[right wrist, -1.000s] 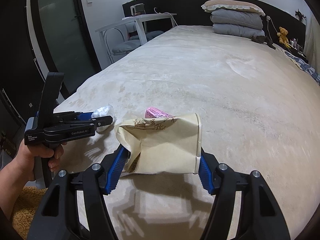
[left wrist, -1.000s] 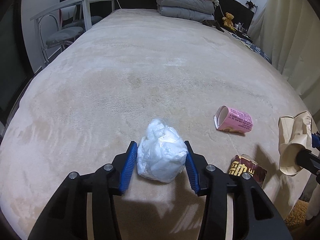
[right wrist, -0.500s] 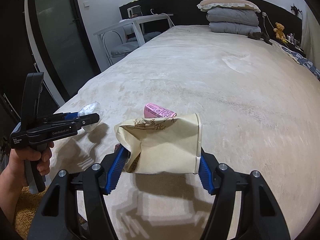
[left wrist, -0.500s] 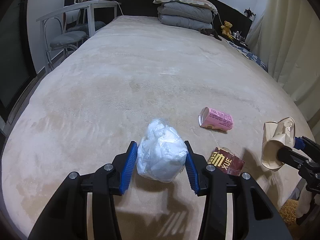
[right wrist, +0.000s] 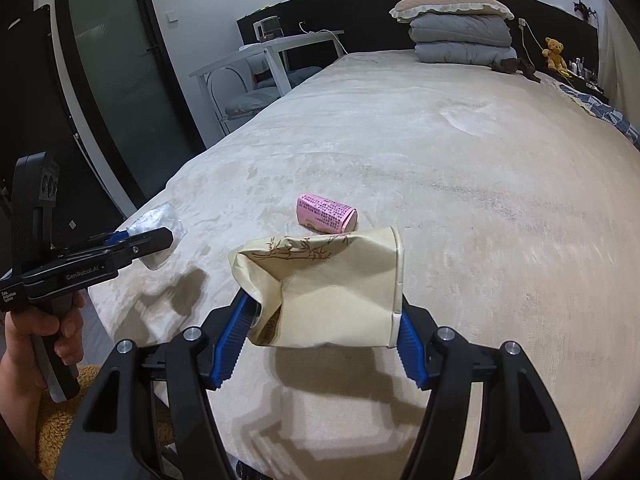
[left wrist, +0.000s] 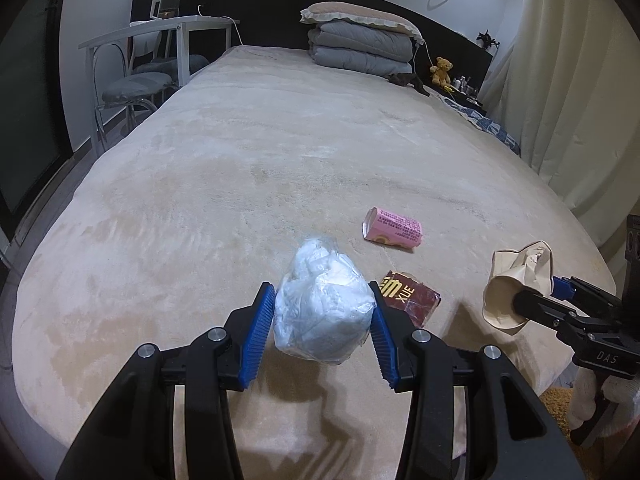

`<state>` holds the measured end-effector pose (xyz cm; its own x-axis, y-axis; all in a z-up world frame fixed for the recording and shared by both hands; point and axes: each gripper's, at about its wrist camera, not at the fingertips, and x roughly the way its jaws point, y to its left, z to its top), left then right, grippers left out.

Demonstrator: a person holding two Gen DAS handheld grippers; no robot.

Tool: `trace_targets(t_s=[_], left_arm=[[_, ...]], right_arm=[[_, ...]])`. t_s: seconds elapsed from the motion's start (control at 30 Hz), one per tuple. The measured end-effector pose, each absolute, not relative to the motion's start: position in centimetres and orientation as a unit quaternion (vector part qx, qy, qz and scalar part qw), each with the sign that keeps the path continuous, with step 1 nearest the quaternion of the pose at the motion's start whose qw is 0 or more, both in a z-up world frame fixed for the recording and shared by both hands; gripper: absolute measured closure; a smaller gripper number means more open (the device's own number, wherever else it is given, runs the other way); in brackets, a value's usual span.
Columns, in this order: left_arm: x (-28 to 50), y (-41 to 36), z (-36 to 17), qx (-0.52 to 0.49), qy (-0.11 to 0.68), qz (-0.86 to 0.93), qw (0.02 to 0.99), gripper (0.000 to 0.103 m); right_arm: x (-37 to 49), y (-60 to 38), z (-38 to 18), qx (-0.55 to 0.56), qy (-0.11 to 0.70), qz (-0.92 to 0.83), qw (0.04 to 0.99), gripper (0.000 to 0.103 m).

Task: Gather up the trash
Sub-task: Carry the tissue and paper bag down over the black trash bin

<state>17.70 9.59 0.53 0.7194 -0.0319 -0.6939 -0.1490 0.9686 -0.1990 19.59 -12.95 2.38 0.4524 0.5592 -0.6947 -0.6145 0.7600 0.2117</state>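
Note:
My left gripper (left wrist: 322,320) is shut on a crumpled white plastic bag (left wrist: 322,308) and holds it above the foot of the beige bed (left wrist: 280,152). My right gripper (right wrist: 326,320) is shut on a crushed beige paper cup (right wrist: 328,280), also lifted; the cup shows at the right of the left wrist view (left wrist: 516,280). A pink carton (left wrist: 394,233) lies on its side on the bed, also seen in the right wrist view (right wrist: 326,213). A dark red wrapper (left wrist: 410,296) lies just right of the left gripper. The left gripper and its bag show in the right wrist view (right wrist: 156,226).
Folded grey bedding and a pillow (left wrist: 360,44) sit at the bed's head, with a teddy bear (left wrist: 440,70) beside them. A white desk and chairs (left wrist: 160,60) stand left of the bed. A curtain (left wrist: 580,100) hangs on the right. An orange rug (right wrist: 60,420) lies at the bed's foot.
Both grippers have pulled back and up from the bed while keeping hold of the bag and the cup. The pink carton and the red wrapper have stayed in place.

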Motion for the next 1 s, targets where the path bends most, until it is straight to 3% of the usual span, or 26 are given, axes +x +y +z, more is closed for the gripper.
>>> trace_targets(t_s=[1.0], left_arm=[[6.9,2.0,-2.7,-0.136,0.391,-0.016,0.910,0.059]], right_arm=[[11.5,-15.1,0.3,-0.012,0.428,0.368,0.826,0.038]])
